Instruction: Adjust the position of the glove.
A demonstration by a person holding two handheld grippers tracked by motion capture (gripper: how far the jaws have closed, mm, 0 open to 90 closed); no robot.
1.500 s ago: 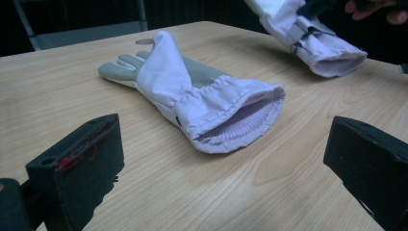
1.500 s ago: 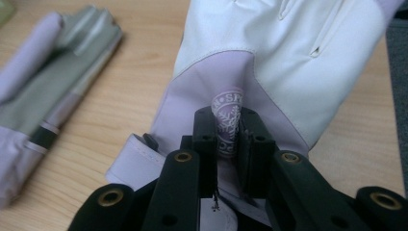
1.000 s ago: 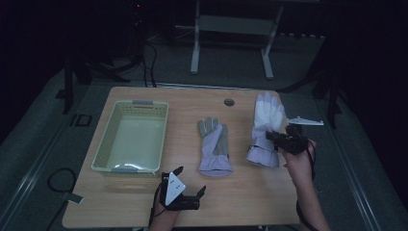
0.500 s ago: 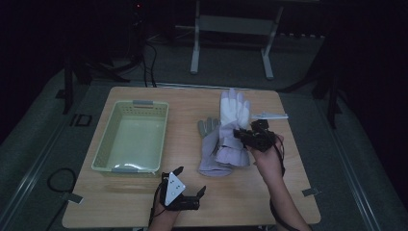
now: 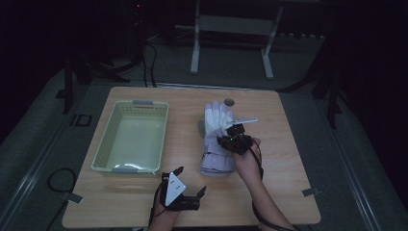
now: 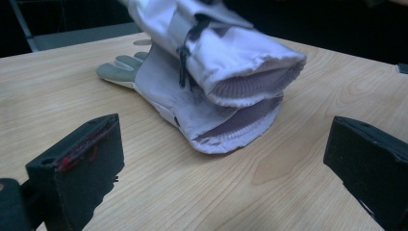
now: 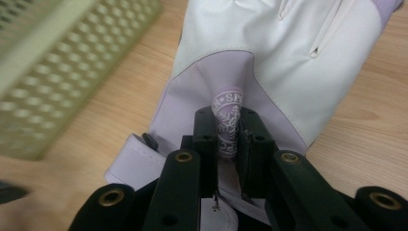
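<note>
High view: at frame centre the right gripper (image 5: 234, 140) pinches the top glove (image 5: 216, 126), stacked on the lower glove (image 5: 215, 165). Left gripper view: wide jaws, gloves above them. Right gripper view: jaws clamp the glove's fold, lower centre.

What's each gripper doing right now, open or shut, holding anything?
Left gripper: open, holding nothing, resting near the table's front edge.
Right gripper: shut on the top glove, pinching a fold near its cuff.
</note>
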